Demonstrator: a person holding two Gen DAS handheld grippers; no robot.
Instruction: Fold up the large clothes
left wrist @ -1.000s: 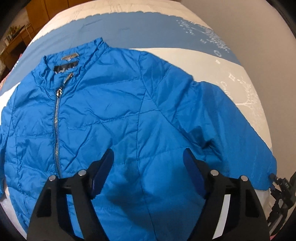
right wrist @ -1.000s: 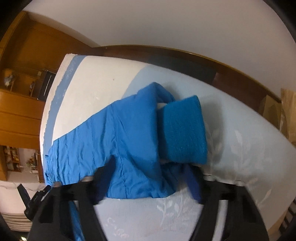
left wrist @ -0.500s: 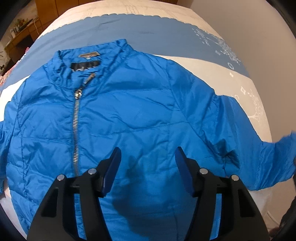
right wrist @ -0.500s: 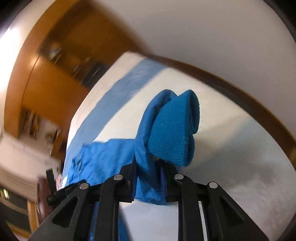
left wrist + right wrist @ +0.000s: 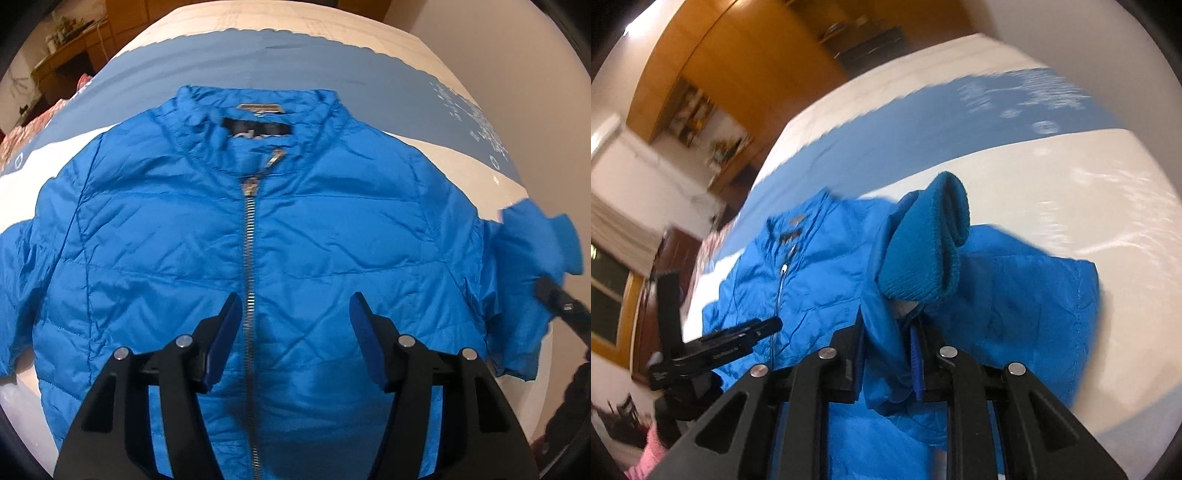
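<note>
A bright blue quilted jacket lies face up on the bed, zipped, collar at the far side. My left gripper is open and empty, hovering above the lower chest over the zipper. My right gripper is shut on the jacket's sleeve just below its knit cuff and holds it lifted above the bed. In the left wrist view the raised sleeve and the right gripper show at the right edge. The left gripper shows at the left of the right wrist view.
The bed cover is white with a wide blue band. A pale wall runs along the bed's right side. Wooden cabinets and shelves stand beyond the bed's far end.
My right gripper closed on the sleeve near the cuff, lifted it off the bed and swung it toward the jacket body. My left gripper moved left, from the jacket's right side to over the zipper.
</note>
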